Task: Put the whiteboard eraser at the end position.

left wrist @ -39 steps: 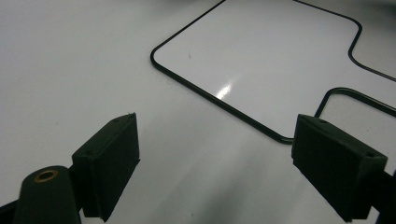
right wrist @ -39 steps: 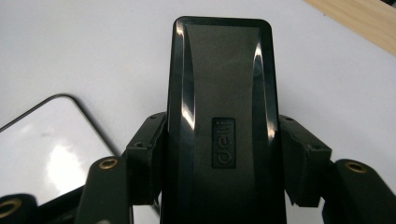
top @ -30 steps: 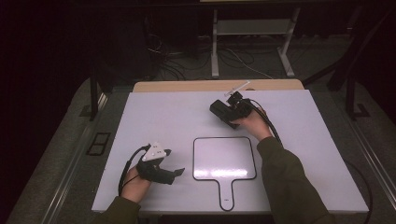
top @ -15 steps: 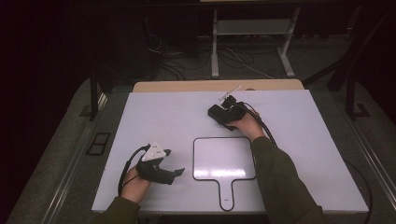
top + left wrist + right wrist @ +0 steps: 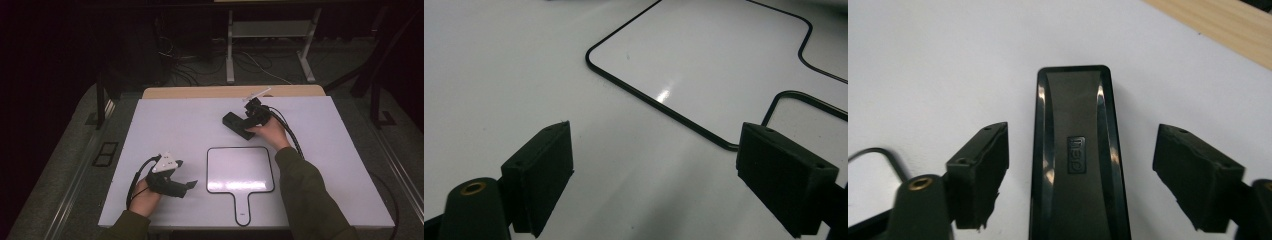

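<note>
At the left of the table [image 5: 165, 120], near its front edge, the left gripper [image 5: 186, 187] rests in the person's hand, pointing right at the white board [image 5: 240, 169]. In the left gripper view its jaws stand wide apart with nothing between them, just bare tabletop; the board's black-edged corner [image 5: 596, 52] lies beyond the tips, close but not touching.

The board sits flat at the front middle, handle [image 5: 242, 210] toward the person.

Farther back and to the right, the right gripper [image 5: 239, 126] hangs over a black eraser [image 5: 238, 125] that lies flat on the table, behind the board and apart from it. In the right gripper view the eraser [image 5: 1075, 150] runs lengthwise up between the two jaws, its near end reaching in between them. The jaws have just been opening: there is a clear gap of white table on each side of the eraser, so the pads [image 5: 983, 170] flank it without pressing on it. A strip of wooden table edge [image 5: 1218, 22] shows beyond.
</note>
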The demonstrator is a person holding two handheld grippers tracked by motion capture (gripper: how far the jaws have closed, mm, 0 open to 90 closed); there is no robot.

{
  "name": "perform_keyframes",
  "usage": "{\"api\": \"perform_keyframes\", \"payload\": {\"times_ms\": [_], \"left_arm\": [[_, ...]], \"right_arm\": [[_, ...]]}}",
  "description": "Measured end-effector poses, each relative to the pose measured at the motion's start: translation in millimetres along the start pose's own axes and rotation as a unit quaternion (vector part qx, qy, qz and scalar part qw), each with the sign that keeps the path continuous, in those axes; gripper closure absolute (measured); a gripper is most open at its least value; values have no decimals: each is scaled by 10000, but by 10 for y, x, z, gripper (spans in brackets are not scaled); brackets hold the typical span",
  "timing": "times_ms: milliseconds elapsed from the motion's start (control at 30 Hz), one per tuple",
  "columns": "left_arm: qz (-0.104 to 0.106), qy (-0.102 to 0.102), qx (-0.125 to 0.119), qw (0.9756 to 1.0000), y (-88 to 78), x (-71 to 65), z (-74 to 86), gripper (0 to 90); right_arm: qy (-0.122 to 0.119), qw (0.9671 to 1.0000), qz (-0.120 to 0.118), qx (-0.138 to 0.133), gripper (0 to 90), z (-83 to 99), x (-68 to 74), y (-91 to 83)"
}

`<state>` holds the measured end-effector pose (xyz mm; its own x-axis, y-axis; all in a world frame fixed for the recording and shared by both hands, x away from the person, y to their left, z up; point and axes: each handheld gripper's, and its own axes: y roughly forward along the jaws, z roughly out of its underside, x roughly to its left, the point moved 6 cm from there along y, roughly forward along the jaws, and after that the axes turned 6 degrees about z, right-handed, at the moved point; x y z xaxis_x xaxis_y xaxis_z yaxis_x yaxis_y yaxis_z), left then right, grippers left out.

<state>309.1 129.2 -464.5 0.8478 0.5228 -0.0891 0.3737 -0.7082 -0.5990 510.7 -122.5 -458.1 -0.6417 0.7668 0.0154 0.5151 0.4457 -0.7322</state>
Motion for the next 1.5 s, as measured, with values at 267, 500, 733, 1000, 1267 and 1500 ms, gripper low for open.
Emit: {"api": "perform_keyframes", "payload": {"times_ms": [267, 500, 733, 1000, 1267, 1500], "left_arm": [[-5, -25, 10, 10000, 16, 6, 9, 141], [-11, -100, -15, 9999, 28, 8, 22, 141], [49, -183, -74, 9998, 49, 17, 26, 141], [102, -268, -178, 9994, 74, 22, 3, 141], [152, -189, -150, 9996, 103, -20, -28, 141], [113, -174, -128, 9997, 103, -11, -25, 141]], "right_arm": [[-124, 9992, 86, -366, 187, 22, 2, -264], [98, 9979, -1, -637, 176, 124, -12, -464], [97, 9977, -47, -676, 176, 319, 24, -601], [63, 9959, -105, -898, 177, 532, 96, -822], [55, 9966, 2, -820, 177, 810, 107, -944], [154, 9964, -80, -829, 177, 963, 82, -974]]}}
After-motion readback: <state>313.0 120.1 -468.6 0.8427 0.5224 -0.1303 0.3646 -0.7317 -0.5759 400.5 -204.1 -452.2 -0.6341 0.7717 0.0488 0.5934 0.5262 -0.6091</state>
